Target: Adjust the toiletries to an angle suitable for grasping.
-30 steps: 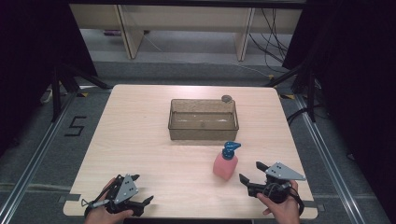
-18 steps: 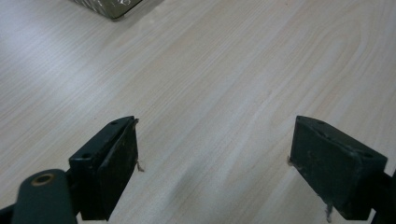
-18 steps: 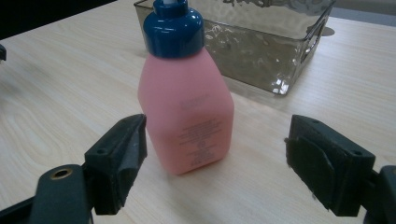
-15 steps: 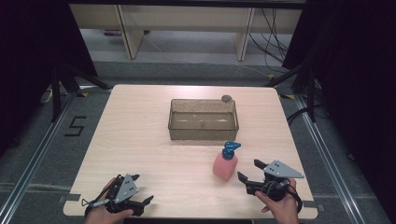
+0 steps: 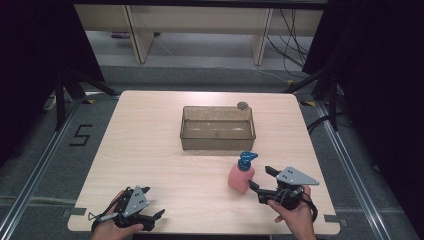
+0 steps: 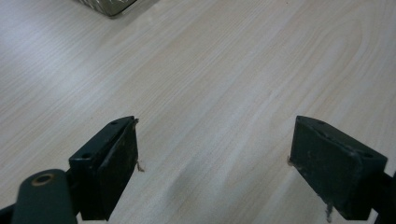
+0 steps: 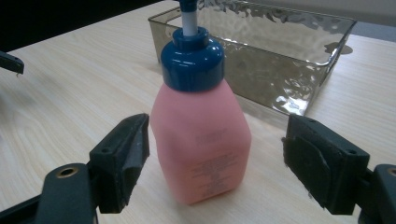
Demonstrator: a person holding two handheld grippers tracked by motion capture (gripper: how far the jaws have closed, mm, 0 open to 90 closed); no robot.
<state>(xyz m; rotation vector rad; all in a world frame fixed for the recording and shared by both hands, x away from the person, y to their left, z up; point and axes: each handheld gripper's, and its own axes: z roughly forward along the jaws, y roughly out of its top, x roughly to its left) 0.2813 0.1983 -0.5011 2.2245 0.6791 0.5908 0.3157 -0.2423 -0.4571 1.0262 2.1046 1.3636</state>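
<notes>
Right tongs (image 5: 260, 178), jaws just closing but pads clear, straddle upright pink pump bottle (image 5: 241, 176) lower right of bench (image 5: 150, 150), ready to grip; left tongs (image 5: 152, 201) idle wide, lower left.

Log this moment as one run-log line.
right gripper: open, closing around pink pump bottle, no contact | left gripper: open, idle | bin: empty

I'm working in a lab-like recording bay: a bare wooden table (image 5: 150, 150) on a metal frame, black curtains (image 5: 30, 60) around, loose cables (image 5: 292, 30), taped floor number (image 5: 80, 135).
</notes>
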